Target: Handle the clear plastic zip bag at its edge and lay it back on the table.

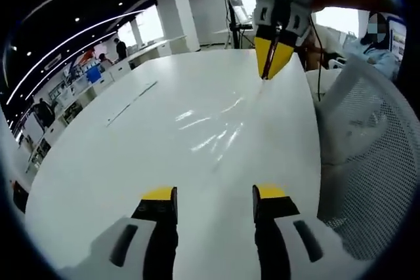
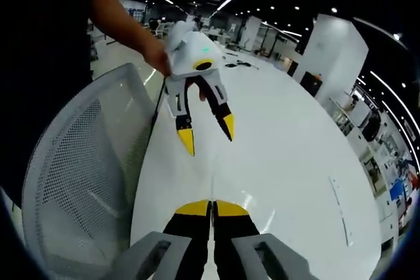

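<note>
The clear plastic zip bag [image 1: 215, 130] shows as faint glints and creases on the white table [image 1: 118, 155], stretching from my open left gripper [image 1: 213, 195] toward the far side. There my right gripper [image 1: 267, 70] points down, its yellow tips shut on the bag's far edge. In the right gripper view my right gripper [image 2: 211, 209] has its jaws pressed together over the table [image 2: 295, 149]. Beyond it, a hand holds my left gripper [image 2: 207, 134] with its jaws spread and nothing between them. The bag is too transparent to make out in this view.
A white mesh chair [image 1: 374, 162] stands close against the table's right edge; the same chair [image 2: 79, 162] sits left in the right gripper view. A seated person [image 1: 374, 37] is beyond the chair. Desks and people line the far left of the room.
</note>
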Demonstrator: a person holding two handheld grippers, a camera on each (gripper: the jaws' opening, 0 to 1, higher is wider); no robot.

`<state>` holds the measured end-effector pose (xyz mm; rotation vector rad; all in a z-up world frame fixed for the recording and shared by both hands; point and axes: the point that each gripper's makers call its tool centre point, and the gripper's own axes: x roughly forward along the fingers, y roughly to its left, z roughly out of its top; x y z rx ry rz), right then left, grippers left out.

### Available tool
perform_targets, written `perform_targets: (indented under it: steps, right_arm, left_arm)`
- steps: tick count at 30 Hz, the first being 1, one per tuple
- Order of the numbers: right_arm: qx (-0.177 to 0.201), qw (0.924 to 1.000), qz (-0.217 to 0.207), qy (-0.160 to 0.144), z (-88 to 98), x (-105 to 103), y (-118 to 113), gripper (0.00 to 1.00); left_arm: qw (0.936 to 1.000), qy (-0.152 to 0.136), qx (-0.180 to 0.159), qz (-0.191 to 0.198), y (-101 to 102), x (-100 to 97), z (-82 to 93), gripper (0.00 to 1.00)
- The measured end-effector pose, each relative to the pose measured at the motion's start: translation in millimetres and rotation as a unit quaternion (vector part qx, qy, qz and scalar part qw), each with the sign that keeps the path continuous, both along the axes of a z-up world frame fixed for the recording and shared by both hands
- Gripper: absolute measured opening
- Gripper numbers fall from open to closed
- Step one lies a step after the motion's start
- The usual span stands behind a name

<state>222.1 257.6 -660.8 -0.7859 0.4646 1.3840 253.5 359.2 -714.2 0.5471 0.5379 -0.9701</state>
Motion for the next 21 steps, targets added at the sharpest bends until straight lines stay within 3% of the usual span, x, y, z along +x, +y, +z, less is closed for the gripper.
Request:
perform_targets:
  steps: [5,18,21]
  right_arm:
    - [0.004,1.0,0.0,-0.002,1.5,-1.3,-0.6,0.0]
    - [0.006,1.0,0.004,-0.004,1.2,-5.4,-1.4,0.0]
    - [0.007,1.0,0.004,-0.004,1.3,-4.8,-2.5,0.0]
  left_arm:
    - [0.9998,-0.003,0.009,-0.017,-4.1,0.2,-2.9,0.34]
    - [0.9957,-0.024,0.044,-0.078,-7.0,1.1,-14.8,0.02]
    - [0.9952,-0.023,0.047,-0.082,-6.5,1.7,-17.5,0.01]
